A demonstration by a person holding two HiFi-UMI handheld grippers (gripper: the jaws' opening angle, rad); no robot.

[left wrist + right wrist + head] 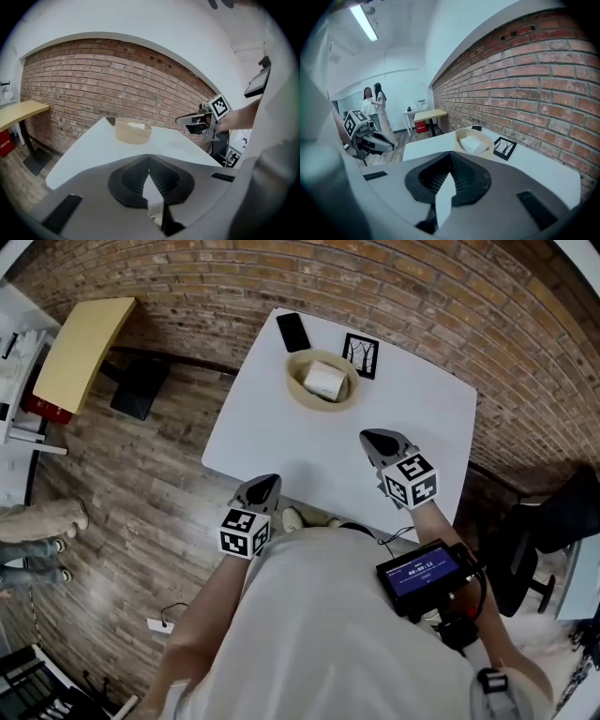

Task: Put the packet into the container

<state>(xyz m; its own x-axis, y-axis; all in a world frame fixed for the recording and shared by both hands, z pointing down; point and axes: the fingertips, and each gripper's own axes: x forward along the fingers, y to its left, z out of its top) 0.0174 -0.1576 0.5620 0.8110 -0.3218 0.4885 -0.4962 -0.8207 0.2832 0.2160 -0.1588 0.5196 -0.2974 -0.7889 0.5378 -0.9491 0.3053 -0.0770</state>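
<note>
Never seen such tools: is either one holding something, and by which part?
Nothing. Left gripper and right gripper are shut, empty; the packet lies in the container.

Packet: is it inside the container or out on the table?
Inside. The white packet lies within the rim of the round container, as the head and right gripper views show.

White table (pixel 281 432) — container (pixel 323 406), phone (pixel 293 331), marker card (pixel 360 354)

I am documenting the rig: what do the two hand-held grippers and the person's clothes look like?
The left hand-held gripper and the right hand-held gripper each have a grey tapered body, black ribbed pads and a white cube with black square markers. The person wears a pale shirt.
</note>
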